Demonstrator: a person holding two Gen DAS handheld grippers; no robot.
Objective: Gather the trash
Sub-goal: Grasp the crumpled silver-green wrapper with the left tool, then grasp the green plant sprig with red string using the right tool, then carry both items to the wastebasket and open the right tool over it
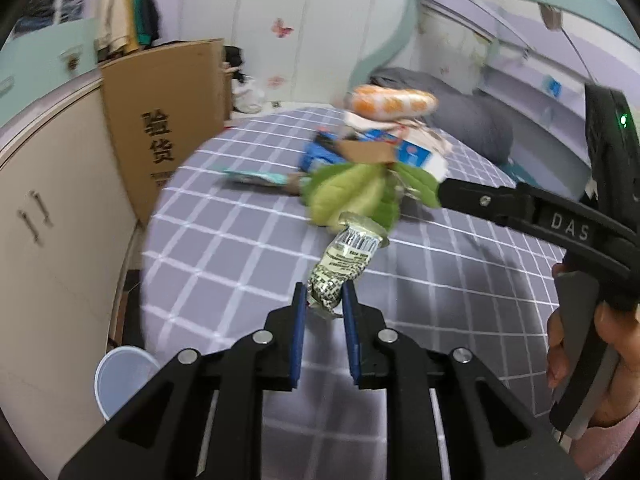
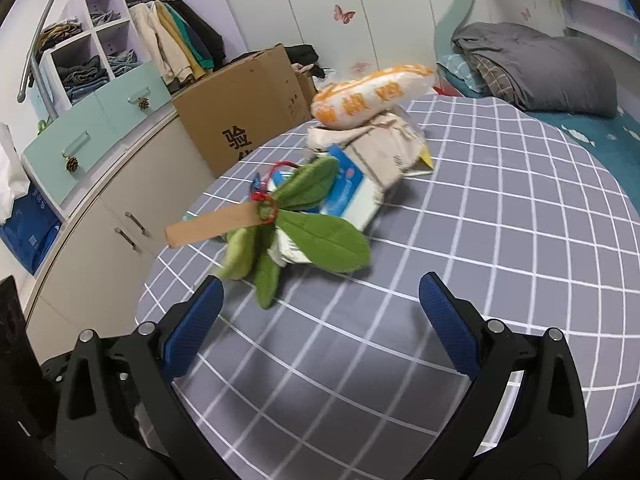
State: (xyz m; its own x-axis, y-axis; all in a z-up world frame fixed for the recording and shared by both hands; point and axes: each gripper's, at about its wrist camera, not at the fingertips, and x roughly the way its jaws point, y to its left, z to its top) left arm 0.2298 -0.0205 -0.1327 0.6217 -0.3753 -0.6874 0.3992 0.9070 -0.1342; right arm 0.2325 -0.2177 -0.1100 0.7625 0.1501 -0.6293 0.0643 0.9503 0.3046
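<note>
The bed cover [image 2: 500, 216] is lavender-grey with a white grid. The crumpled wrapper [image 1: 344, 264] is silvery with black print and a barcode. The leaves [image 2: 320, 236] are green, the tag [image 2: 212, 226] tan with a red loop. The puffy bag [image 2: 372, 94] is orange and white, the packet [image 2: 348, 192] blue and white, possibly printed. The pads [image 2: 448, 328] are blue on black.

Motion blur smears the leaf bundle [image 1: 352, 196] and trash pile [image 1: 384, 148] — package print unreadable.
</note>
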